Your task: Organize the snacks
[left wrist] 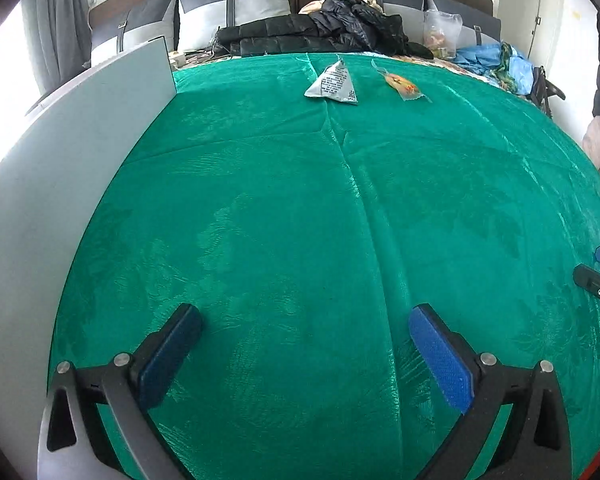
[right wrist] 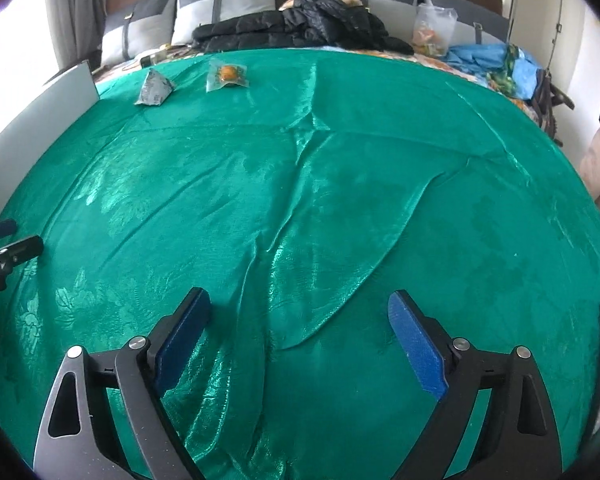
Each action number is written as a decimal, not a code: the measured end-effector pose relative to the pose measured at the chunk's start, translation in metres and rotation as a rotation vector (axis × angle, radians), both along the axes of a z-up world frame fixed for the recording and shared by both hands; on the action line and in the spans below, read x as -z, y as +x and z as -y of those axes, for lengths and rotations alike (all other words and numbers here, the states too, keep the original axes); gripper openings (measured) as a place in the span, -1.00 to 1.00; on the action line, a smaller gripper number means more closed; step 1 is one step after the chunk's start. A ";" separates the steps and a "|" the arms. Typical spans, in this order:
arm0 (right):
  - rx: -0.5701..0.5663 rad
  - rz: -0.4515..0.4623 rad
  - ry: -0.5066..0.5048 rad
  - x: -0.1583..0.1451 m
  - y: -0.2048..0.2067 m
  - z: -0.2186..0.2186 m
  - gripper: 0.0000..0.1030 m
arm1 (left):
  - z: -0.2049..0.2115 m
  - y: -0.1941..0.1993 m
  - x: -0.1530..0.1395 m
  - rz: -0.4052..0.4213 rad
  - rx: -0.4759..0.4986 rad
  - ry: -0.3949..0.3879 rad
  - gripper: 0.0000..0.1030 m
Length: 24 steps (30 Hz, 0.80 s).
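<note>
Snacks: silver pouch [left wrist: 334, 84], clear packet [left wrist: 400, 82] on green cloth [left wrist: 300, 220]; both claws [left wrist: 304, 330] [right wrist: 298, 318] released.

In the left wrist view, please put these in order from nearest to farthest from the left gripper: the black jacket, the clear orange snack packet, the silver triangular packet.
From the left gripper:
1. Silver triangular packet, on the green cloth, ahead and slightly right.
2. Clear orange snack packet, just right of it and barely farther; nearly a tie.
3. Black jacket, beyond the cloth's far edge, by the pillows.
</note>
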State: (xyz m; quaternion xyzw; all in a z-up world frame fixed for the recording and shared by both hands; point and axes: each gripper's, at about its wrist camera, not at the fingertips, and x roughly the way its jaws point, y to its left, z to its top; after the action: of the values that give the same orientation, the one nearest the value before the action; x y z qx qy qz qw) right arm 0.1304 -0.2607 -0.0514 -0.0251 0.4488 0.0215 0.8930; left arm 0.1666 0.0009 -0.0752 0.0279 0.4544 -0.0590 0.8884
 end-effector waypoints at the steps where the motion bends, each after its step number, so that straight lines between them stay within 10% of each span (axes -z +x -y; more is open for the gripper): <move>1: 0.000 0.000 0.000 0.000 0.000 -0.001 0.79 | 0.000 0.000 0.000 0.000 0.000 0.000 1.00; 15: 0.001 -0.001 0.004 0.002 0.002 0.000 0.82 | 0.004 0.017 -0.004 -0.056 0.078 0.004 0.99; 24: 0.001 -0.003 0.009 0.007 0.003 0.000 0.85 | 0.038 0.177 -0.035 -0.026 0.022 -0.089 0.99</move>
State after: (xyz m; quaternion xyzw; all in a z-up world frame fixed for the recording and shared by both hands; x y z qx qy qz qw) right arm 0.1336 -0.2611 -0.0586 -0.0207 0.4500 0.0233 0.8925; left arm 0.3440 -0.0370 -0.0403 -0.0073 0.4625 -0.0892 0.8821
